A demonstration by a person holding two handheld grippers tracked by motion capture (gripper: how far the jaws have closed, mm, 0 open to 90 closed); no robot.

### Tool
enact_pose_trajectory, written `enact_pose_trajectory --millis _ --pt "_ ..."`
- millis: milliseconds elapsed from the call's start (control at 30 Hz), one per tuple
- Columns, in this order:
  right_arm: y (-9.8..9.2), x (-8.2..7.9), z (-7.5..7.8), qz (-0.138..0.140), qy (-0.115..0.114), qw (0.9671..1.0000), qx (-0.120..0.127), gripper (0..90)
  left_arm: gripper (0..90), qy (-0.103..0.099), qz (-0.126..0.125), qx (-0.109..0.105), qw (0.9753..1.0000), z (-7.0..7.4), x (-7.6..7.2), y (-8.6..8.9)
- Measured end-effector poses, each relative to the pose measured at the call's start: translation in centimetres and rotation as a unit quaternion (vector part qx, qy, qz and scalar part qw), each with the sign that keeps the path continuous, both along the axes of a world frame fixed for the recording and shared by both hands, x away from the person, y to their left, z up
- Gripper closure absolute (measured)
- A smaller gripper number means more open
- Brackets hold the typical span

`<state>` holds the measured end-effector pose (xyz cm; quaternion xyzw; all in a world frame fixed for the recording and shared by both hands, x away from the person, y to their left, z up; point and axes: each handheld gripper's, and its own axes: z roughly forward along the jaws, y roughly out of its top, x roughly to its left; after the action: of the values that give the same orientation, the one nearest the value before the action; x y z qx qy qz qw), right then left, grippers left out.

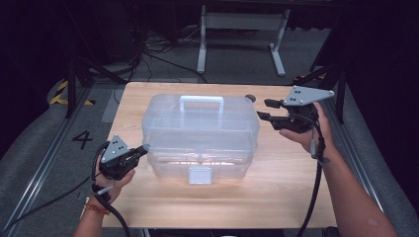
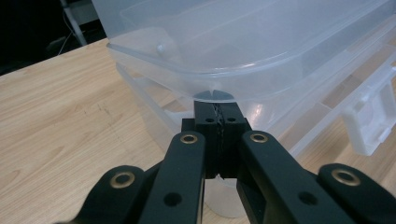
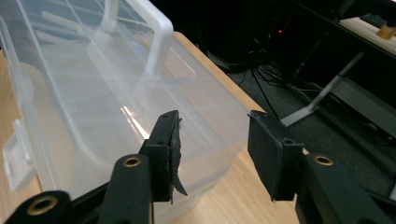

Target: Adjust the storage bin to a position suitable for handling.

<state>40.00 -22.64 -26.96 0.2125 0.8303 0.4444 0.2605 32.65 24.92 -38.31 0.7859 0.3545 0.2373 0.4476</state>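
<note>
A pale wooden tabletop (image 1: 148, 207) stands on grey carpet in a dark room, with a white-legged frame (image 1: 241, 37) and loose cables (image 1: 148, 49) on the floor beyond its far edge. A number 4 (image 1: 82, 139) is marked on the floor, out to the side of the left tongs (image 1: 144, 148) away from the box. Between the two tongs sits a clear plastic box (image 1: 200, 136), lid down, its white handle (image 1: 201, 102) on top and a white latch (image 1: 200, 175) on its near face; what is inside cannot be made out through the cloudy walls. The left tongs, held low in the left hand (image 1: 112, 178), are pressed together, their tips touching the box's near left corner just under the lid rim (image 2: 215, 93). The right tongs (image 1: 265, 109), held in the right hand (image 1: 301, 134), hang above the tabletop just beside the box's right end with a clear gap between their pads (image 3: 266, 140), gripping nothing. A small dark round spot (image 1: 250, 98) lies on the tabletop just beyond the right tongs.
</note>
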Motion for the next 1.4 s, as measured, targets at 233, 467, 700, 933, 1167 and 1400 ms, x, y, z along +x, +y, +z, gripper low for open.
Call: enact_pose_trajectory --millis 233,467,700,933,1167,1400 --pt "-2.0 -1.4 -3.4 0.004 0.003 0.9999 -0.009 44.5 89.9 0.002 -0.005 -0.007 1.0000 0.2 0.1 0.1" --pt "-2.8 -1.7 -7.0 0.002 0.031 0.9995 -0.003 38.0 89.8 -0.001 -0.010 -0.004 0.9999 0.6 0.4 0.2" --pt "-2.5 -1.5 -9.0 0.007 0.033 0.9994 -0.011 34.1 89.7 0.004 -0.013 -0.001 0.9999 0.9 0.6 0.1" --pt "-1.1 -0.8 -10.5 0.018 0.040 0.9990 -0.002 33.8 89.5 0.004 -0.014 0.007 0.9999 1.2 0.8 0.0" --pt "-0.4 -0.5 -10.9 0.020 0.023 0.9986 0.043 36.6 89.1 0.002 -0.020 0.023 0.9995 1.4 0.9 -0.1" --pt "-0.3 -0.7 -11.0 0.019 0.004 0.9981 0.058 37.1 85.7 -0.003 -0.023 0.024 0.9994 1.3 0.8 -0.2"
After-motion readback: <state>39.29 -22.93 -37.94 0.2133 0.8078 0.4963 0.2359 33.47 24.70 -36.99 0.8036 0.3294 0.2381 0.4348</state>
